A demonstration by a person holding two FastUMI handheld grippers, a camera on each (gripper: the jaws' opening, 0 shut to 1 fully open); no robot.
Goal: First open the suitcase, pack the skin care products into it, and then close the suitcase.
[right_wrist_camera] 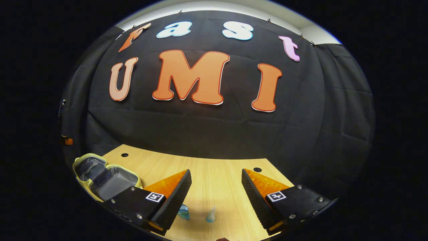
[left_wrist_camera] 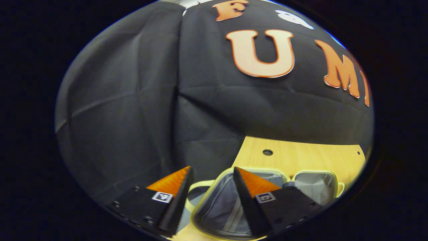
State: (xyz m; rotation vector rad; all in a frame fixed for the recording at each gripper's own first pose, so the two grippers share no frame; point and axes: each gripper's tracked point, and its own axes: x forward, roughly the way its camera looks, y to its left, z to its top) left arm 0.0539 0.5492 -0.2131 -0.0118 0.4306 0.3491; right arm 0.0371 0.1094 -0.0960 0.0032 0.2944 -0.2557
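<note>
Suitcase (right_wrist_camera: 105,177) open, lower left, right gripper view | bottles (right_wrist_camera: 197,213) bottom centre on worktop (right_wrist_camera: 217,177) | right gripper (right_wrist_camera: 215,197) fingers wide, empty | left gripper (left_wrist_camera: 212,197) likewise | advise: descend, straddle one bottle, close squarely.

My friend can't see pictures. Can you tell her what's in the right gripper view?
The right gripper hangs with jaws open above a wooden table, over two small blue skin care items. An open suitcase with grey lining lies at the left.
</note>
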